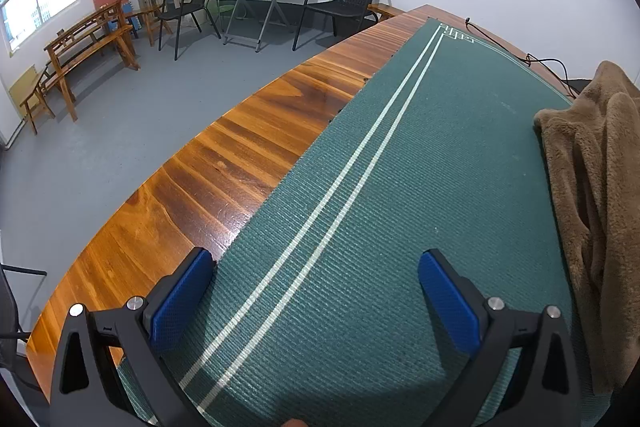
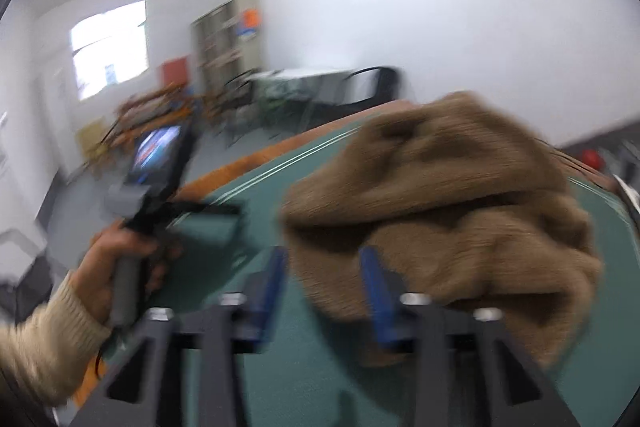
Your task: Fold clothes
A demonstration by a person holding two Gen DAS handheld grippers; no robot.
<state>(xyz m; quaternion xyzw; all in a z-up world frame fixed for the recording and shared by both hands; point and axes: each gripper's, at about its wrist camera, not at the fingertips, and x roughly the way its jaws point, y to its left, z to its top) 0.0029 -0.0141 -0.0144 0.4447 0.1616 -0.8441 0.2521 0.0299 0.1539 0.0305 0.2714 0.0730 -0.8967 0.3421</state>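
Green matting (image 1: 400,211) covers the working surface, with a bare wooden border (image 1: 192,187) on its far-left side. The brown fleece garment (image 2: 440,211) lies bunched on the mat, unfolded, at the right edge of the left wrist view and directly ahead of the right claw (image 2: 326,267).

Right claw: jaws part-way apart; a fold of fleece sits between the blue pads (image 2: 374,287). The view is blurred, so whether the pads press on the cloth cannot be told.

Left claw (image 1: 316,291): jaws wide, nothing between them, hovering over bare mat well apart from the garment. The person's hand (image 2: 116,267) grips its handle.

Step in hand, as judged: secure an edge of the garment for spreading. Recommended practice: take a single hem or corner, not a bunched fold; bring the left claw to a second corner; draw the cloth flat before any fold.

Clearances: ample free mat lies to the garment's left. A black cable (image 1: 548,67) runs along the far edge. Keep cloth clear of it and off the wooden border.
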